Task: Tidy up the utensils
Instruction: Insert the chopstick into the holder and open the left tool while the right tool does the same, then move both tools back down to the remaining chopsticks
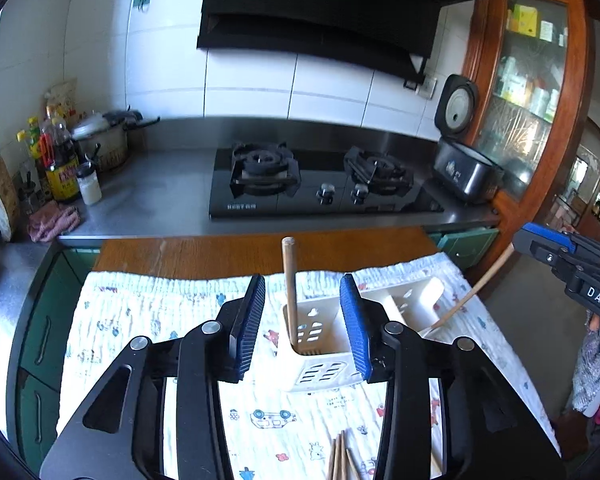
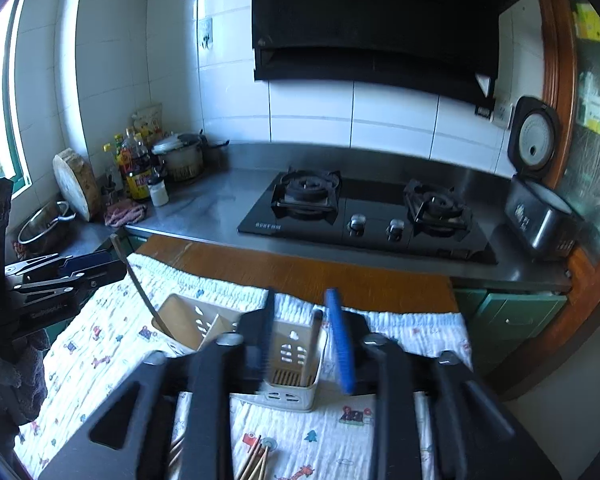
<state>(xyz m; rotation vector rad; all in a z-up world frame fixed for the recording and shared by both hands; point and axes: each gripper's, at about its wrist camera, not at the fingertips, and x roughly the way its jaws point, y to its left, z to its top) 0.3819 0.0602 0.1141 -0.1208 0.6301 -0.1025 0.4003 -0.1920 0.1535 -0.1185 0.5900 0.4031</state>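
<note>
A white slotted utensil caddy [image 1: 324, 372] [image 2: 288, 396] stands on a printed cloth [image 1: 140, 320]. My left gripper [image 1: 303, 280] is open above its left compartment. A wooden chopstick [image 1: 290, 292] stands upright there between the pads, touching neither. My right gripper [image 2: 301, 292] is open over the right compartment, and a second chopstick [image 2: 314, 344] leans free inside it. Each view shows the other gripper at its edge: the right one [image 1: 572, 264] and the left one [image 2: 60, 276]. Several loose chopsticks [image 1: 340, 456] [image 2: 256, 460] lie on the cloth near me.
The cloth covers a wooden table [image 1: 220, 252] that butts against a steel counter with a black gas hob [image 1: 324, 188]. An open rice cooker [image 1: 464, 176] stands at the right. Bottles [image 1: 60, 168] and a pot crowd the left corner. A grey knitted sleeve [image 1: 592, 364] shows at the right.
</note>
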